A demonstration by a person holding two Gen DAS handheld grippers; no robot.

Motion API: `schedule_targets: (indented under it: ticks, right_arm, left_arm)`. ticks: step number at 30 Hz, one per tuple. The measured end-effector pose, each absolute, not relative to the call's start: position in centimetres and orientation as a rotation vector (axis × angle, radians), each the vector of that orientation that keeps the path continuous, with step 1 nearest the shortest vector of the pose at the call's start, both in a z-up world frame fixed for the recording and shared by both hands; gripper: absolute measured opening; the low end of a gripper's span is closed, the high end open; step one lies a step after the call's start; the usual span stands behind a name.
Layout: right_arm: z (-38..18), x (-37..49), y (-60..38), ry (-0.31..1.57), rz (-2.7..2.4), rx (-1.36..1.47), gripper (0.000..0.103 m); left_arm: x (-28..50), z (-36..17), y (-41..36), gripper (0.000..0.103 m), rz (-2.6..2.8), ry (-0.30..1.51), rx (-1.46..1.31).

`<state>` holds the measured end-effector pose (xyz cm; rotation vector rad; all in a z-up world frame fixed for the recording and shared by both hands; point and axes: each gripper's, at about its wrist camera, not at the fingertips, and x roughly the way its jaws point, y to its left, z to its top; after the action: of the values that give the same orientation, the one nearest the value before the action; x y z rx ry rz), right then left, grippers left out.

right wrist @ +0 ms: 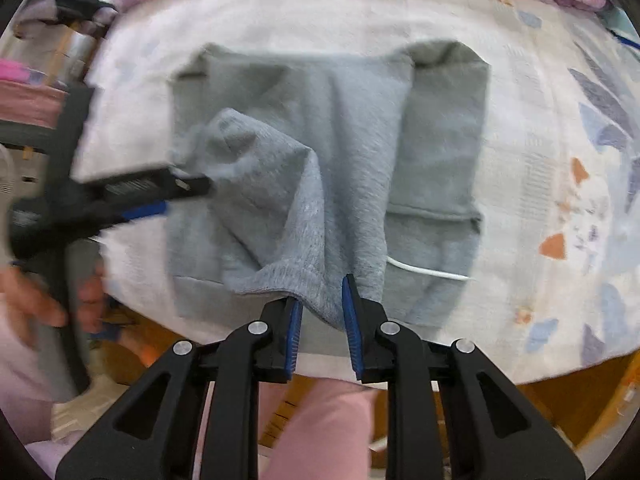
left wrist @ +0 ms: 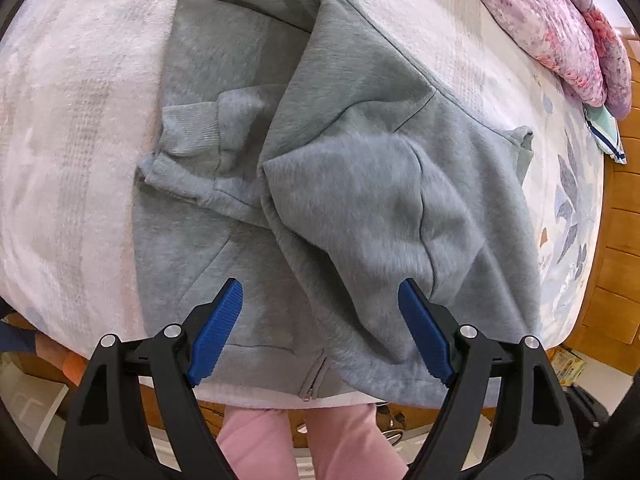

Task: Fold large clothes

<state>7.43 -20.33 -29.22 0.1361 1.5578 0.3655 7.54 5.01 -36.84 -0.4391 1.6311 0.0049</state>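
Grey zip-front sweatshirt (left wrist: 352, 184), fleecy knit, ribbed cuffs. Lies partly folded on a bed: one sleeve laid across the chest, its cuff (left wrist: 190, 130) flat; one side panel turned over the middle, rumpled. Zipper end (left wrist: 314, 380) at the near hem. Other cuff (right wrist: 296, 284) raised off the body.

I see a bed covered by a pale patterned sheet (left wrist: 72, 128), a pink floral quilt (left wrist: 560, 28) bunched at its far corner, and wooden furniture (left wrist: 616, 280) alongside.
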Motion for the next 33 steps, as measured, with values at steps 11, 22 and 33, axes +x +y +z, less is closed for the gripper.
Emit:
schedule_targets:
  ticks: [11, 22, 33]
  right_arm:
    - [-27.1, 8.0, -23.7, 1.514, 0.377, 0.399, 0.095]
    - [-33.2, 11.8, -21.9, 1.524, 0.349, 0.326, 0.041]
    - [-48.6, 15.1, -19.5, 1.669, 0.296, 0.437, 0.007]
  left_arm:
    - [6.2, -37.0, 7.4, 0.081, 0.056, 1.62, -0.492]
    - [10.0, -36.9, 3.2, 0.06, 0.02, 1.472, -0.262]
    - [10.5, -45.6, 0.7, 0.03, -0.098, 1.453, -0.129]
